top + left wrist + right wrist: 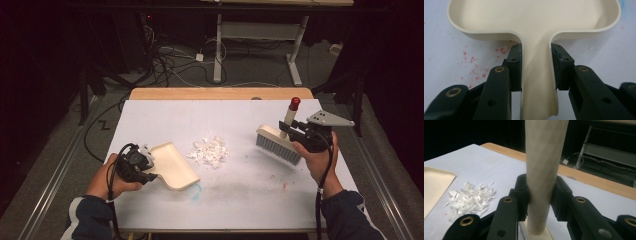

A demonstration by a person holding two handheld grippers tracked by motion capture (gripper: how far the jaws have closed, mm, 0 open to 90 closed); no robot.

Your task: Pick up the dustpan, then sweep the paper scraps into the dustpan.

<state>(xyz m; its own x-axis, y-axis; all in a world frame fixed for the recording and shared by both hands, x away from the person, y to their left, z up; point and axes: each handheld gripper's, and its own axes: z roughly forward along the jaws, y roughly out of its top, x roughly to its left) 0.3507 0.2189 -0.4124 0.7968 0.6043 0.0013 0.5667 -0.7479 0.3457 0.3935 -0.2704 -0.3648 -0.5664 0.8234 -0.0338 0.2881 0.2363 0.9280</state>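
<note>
Dim, dark surroundings; the table is evenly lit, with gripper views soft up close.

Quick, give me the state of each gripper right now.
Left gripper: shut on the dustpan handle.
Right gripper: shut on the brush handle.

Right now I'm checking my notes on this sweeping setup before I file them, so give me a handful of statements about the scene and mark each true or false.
1. The left gripper is shut on the dustpan handle. True.
2. The right gripper hangs open above the brush. False: its jaws clamp the brush handle.
3. The paper scraps lie on the table between dustpan and brush. True.
4. The scraps are already inside the dustpan. False: the pan shows no scraps in it; the pile sits beside it on the table.
5. The brush handle has a red tip. True.
</note>
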